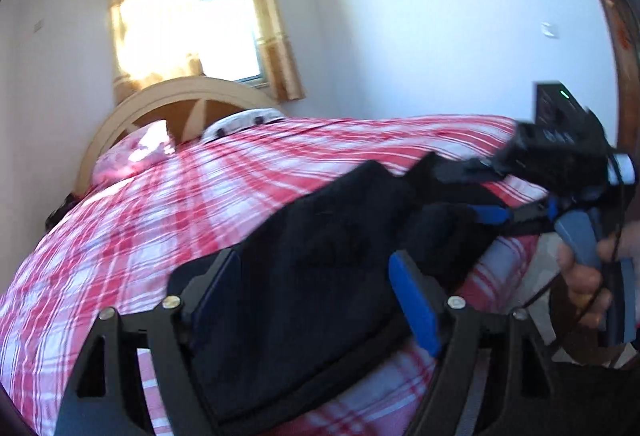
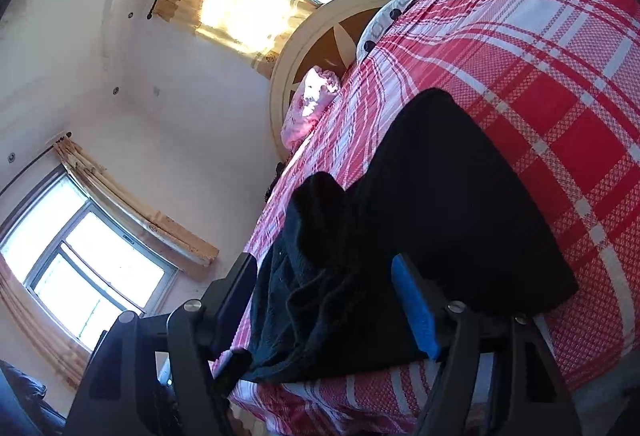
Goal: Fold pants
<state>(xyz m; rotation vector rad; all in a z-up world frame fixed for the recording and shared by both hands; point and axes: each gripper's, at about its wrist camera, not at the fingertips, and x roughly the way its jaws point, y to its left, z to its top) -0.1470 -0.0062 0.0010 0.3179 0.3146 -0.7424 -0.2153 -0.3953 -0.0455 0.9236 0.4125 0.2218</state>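
Clearly the pants [image 1: 320,236] lie as a dark, roughly folded bundle near the foot edge of the bed [image 1: 200,195], on its red-and-white checked cover, and both tongs stand spread around them rather than pinching. At the left side of the bundle, the left tongs [image 1: 316,300] are released: the dark cloth lies between the two fingers, with the blue pad [image 1: 416,308] beside the fabric and, as far as I can judge, not pressing it. Further right in the left wrist view, the right tongs [image 1: 476,191] reach in low over the far end of the bundle, a hand [image 1: 584,276] wrapped on their handle. From their own camera the right tongs [image 2: 332,300] are likewise released, with a rumpled, fuzzy part of the pants rising between the fingers and the flatter folded panel stretching away to the right of the blue pad [image 2: 416,312]. The step in hand looks like letting go after a fold or setting up the next grasp. To do it well, I would keep both fingers clear of loose cloth while drawing back, so nothing snags and drags the fold open, then take the rumpled end evenly at both corners before carrying it over the flat panel.
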